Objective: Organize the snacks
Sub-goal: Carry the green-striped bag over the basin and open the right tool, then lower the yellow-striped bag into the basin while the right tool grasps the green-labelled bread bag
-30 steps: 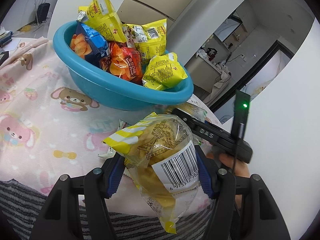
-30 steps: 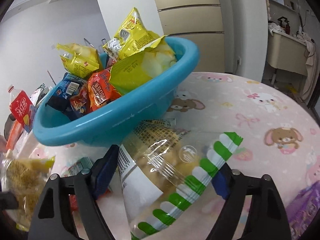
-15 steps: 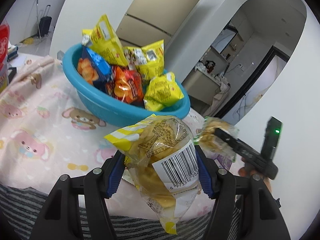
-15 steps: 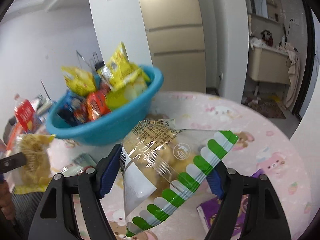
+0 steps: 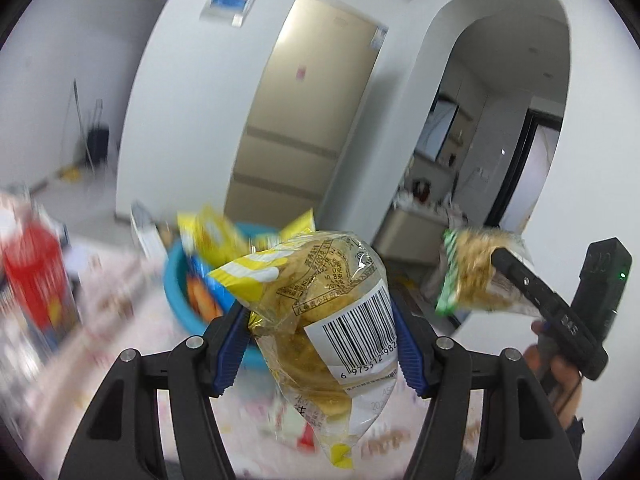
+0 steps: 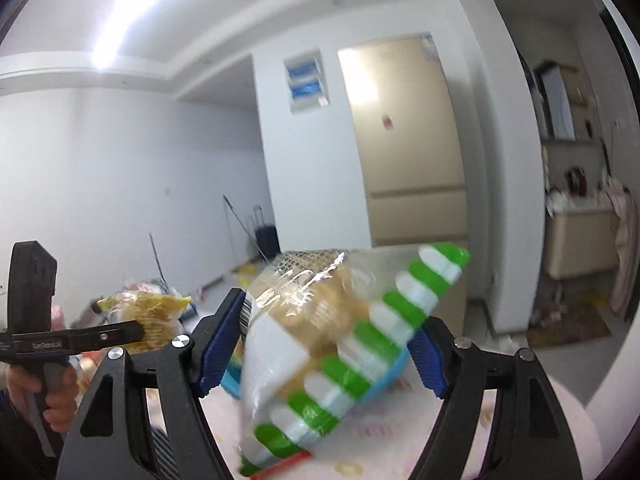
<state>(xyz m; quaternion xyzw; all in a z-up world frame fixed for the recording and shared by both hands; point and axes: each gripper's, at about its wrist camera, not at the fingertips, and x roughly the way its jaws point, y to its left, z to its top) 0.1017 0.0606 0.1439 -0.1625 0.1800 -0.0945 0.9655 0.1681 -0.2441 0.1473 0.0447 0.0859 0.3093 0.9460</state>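
we hold a yellow-striped packet [image 5: 320,320] pinched in the left gripper [image 5: 320,348] and a green-striped packet [image 6: 340,344] in the right gripper [image 6: 324,344], both lifted above the table, so next we likely need to carry them over the blue basin [image 5: 176,292] and let go.

Both wrist views face forward (level)

blue basin [image 5: 176,280]: blurred, mostly hidden by held bag | red package [image 5: 34,268]: blurred | tablecloth [image 5: 120,312]: smeared

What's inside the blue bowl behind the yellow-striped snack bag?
The blue bowl holds blurry snack packets: yellow packets on top, a blue and orange one below. The yellow-striped bag covers the bowl's right side, so the rest is hidden.
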